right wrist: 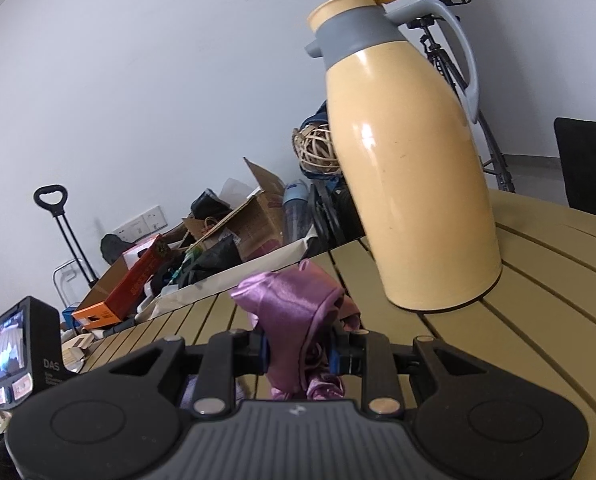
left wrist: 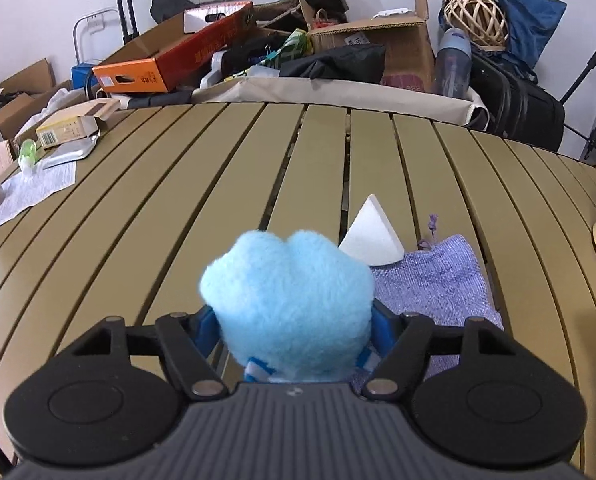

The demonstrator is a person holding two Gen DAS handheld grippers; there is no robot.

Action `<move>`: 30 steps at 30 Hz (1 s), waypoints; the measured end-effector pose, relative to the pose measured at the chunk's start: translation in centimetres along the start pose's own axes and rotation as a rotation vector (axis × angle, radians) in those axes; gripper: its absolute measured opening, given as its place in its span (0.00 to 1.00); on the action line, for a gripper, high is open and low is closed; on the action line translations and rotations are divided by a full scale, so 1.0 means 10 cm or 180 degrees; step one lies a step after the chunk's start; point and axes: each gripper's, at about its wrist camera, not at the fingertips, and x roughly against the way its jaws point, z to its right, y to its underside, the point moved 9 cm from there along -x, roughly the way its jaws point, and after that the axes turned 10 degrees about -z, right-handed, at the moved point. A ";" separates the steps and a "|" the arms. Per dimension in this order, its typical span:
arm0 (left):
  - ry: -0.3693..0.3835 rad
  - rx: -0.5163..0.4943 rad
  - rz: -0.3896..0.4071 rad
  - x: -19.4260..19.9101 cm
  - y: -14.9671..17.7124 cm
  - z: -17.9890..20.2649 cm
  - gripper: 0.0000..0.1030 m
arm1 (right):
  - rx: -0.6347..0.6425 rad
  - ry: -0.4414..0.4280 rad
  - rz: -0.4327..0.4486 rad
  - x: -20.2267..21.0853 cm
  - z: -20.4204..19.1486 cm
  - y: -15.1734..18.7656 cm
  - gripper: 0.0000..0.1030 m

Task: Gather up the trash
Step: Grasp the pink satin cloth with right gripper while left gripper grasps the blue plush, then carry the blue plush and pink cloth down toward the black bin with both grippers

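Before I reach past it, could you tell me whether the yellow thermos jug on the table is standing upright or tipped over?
Upright: the thermos jug stands on its base on the slatted table, lid on top.

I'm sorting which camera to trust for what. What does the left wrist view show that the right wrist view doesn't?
Left wrist only: the left gripper shut on a blue plush toy, a white foam wedge, a purple knit cloth.
Right wrist only: the right gripper clamping a purple satin pouch, a yellow thermos jug.
Both: the slatted table, the orange box.
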 end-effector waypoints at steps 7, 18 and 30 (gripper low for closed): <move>0.0052 -0.0030 0.0109 0.29 0.08 -0.08 0.70 | 0.0165 -0.0073 -0.0028 0.17 -0.21 0.09 0.24; 0.0154 -0.0081 0.0297 1.03 0.48 -0.28 0.70 | 0.0399 -0.0130 -0.0200 0.67 -0.51 0.42 0.24; 0.0252 -0.0219 0.0482 1.73 1.18 -0.54 0.70 | 0.0667 -0.0181 -0.0304 1.31 -0.77 0.76 0.24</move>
